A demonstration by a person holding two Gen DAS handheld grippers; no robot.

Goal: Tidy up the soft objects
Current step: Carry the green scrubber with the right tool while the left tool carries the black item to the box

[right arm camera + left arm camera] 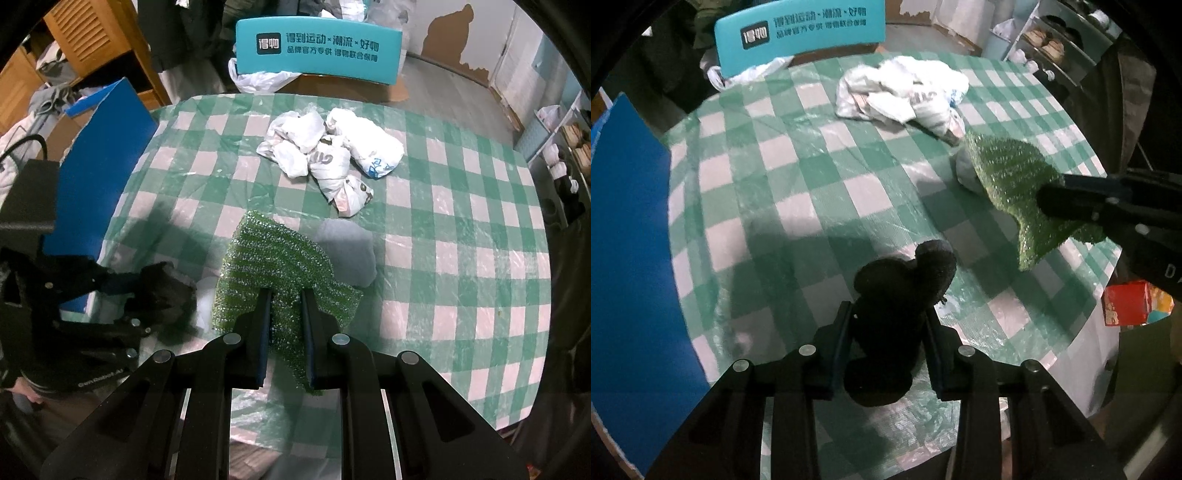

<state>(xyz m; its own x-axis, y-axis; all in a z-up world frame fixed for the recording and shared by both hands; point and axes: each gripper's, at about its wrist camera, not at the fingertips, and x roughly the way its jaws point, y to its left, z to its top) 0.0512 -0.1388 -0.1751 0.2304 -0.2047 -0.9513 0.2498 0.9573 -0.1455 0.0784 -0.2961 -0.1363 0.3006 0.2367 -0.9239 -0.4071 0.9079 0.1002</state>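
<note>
My left claw [892, 325]: pinching a black knitted soft thing [901, 284], its pads pressed on both sides of the bundle, held above the counter [798, 206].
My right claw [286, 317]: pressed together on a green sparkly cloth [273, 258], which fans out ahead of the fingers and hangs over the near part of the counter.
Grey soft piece [347, 254]: lying on the checked cover just beside the green cloth, partly tucked under its edge on the right.
White plastic bags [328, 155]: a crumpled heap toward the far side of the counter, well apart from both claws; what is inside them I cannot tell.
Blue box [107, 155]: standing at the left edge of the counter, near my left claw; only its outer wall shows, so its contents are hidden from me.
Teal chair back [317, 48]: behind the far edge of the counter, with white printed characters and another plastic bag hanging beside it.
Red carton [1126, 302]: below the counter's right edge, seen from my left wrist.
</note>
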